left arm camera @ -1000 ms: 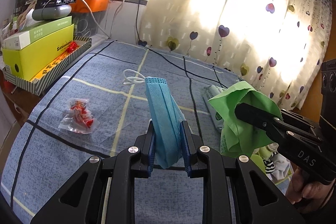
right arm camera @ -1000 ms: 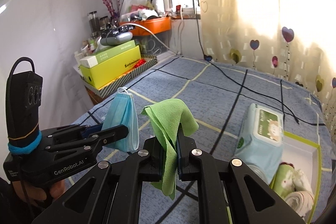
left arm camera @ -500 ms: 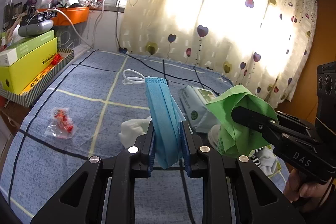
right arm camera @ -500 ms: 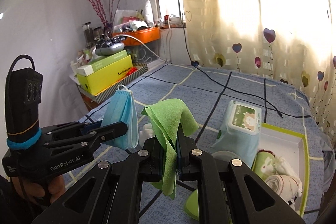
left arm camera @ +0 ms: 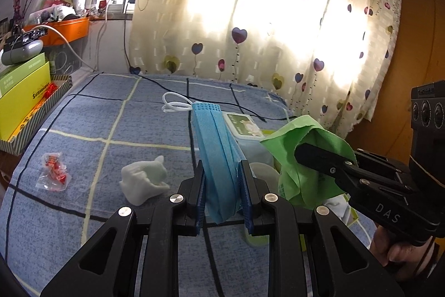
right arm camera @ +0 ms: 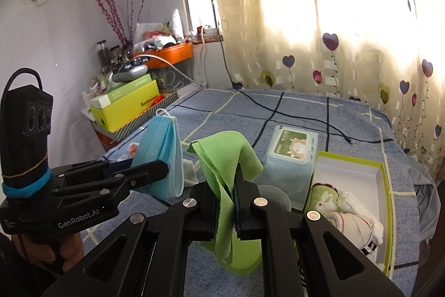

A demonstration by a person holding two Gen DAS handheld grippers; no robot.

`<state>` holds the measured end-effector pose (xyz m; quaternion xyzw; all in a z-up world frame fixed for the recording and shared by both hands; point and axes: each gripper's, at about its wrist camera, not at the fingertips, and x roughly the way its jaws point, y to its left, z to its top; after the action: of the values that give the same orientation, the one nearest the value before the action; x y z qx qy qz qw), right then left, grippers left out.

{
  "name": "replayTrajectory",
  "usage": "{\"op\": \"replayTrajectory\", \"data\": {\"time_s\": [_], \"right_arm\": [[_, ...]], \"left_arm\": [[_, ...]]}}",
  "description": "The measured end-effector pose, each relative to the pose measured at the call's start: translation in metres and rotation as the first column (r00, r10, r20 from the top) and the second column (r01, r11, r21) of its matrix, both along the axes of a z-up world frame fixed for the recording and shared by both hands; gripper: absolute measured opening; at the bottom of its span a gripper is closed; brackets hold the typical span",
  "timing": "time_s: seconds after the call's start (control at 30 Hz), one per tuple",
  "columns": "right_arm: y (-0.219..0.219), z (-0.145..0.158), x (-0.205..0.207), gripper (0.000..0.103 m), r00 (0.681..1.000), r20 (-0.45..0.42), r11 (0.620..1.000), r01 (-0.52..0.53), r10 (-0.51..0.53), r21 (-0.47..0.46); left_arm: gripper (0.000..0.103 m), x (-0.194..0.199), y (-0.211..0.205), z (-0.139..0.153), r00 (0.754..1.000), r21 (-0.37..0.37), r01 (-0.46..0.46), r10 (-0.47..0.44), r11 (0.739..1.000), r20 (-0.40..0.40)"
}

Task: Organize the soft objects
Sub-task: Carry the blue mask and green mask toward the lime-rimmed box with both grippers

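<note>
My left gripper [left arm camera: 222,180] is shut on a folded blue face mask [left arm camera: 215,152] held above the blue checked bedspread [left arm camera: 83,130]; its white ear loops [left arm camera: 173,105] stick out at the top. My right gripper [right arm camera: 233,185] is shut on a green cloth [right arm camera: 225,155] that hangs down between its jaws. Each gripper shows in the other's view: the right gripper [left arm camera: 301,151] with the cloth [left arm camera: 294,138], the left gripper [right arm camera: 164,167] with the mask [right arm camera: 161,155]. An open green-rimmed white box [right arm camera: 383,180] at the right holds rolled soft items [right arm camera: 345,213].
A pack of wet wipes [right arm camera: 292,155] lies beside the box. A white sock [left arm camera: 144,180] and a small red-and-clear wrapper [left arm camera: 52,171] lie on the bedspread at left. Yellow and green boxes [left arm camera: 22,93] stack at the left edge. A black cable [right arm camera: 292,116] crosses the bed; a heart-print curtain [left arm camera: 278,18] hangs behind.
Both grippers have swung to the right across the bed with their cloths still held. The white sock and the open box have come into view; the wrapper has slid left.
</note>
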<state>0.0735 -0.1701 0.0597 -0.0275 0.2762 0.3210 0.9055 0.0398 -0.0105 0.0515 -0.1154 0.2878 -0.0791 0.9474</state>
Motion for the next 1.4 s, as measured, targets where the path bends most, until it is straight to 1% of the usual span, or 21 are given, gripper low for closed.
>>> {"op": "replayTrajectory", "data": {"time_s": [0.57, 0.9, 1.13, 1.4], "right_arm": [[-0.042, -0.003, -0.003, 0.009, 0.997, -0.002, 0.997, 0.078, -0.078, 0.022], [-0.083, -0.004, -0.007, 0.009, 0.986, -0.005, 0.985, 0.169, -0.168, 0.030], [-0.110, -0.013, -0.010, 0.009, 0.975, -0.022, 0.975, 0.221, -0.220, 0.026], [-0.133, -0.033, -0.014, 0.009, 0.962, -0.075, 0.965, 0.263, -0.261, 0.014]], "left_arm": [[0.023, 0.011, -0.048, 0.002, 0.993, 0.016, 0.117, -0.117, 0.993, -0.010], [0.023, 0.014, -0.076, 0.001, 0.981, 0.021, 0.193, -0.193, 0.981, -0.016], [0.023, 0.014, -0.094, -0.004, 0.968, 0.018, 0.250, -0.249, 0.968, -0.036], [0.023, 0.014, -0.122, -0.019, 0.937, 0.020, 0.341, -0.338, 0.940, -0.094]]}}
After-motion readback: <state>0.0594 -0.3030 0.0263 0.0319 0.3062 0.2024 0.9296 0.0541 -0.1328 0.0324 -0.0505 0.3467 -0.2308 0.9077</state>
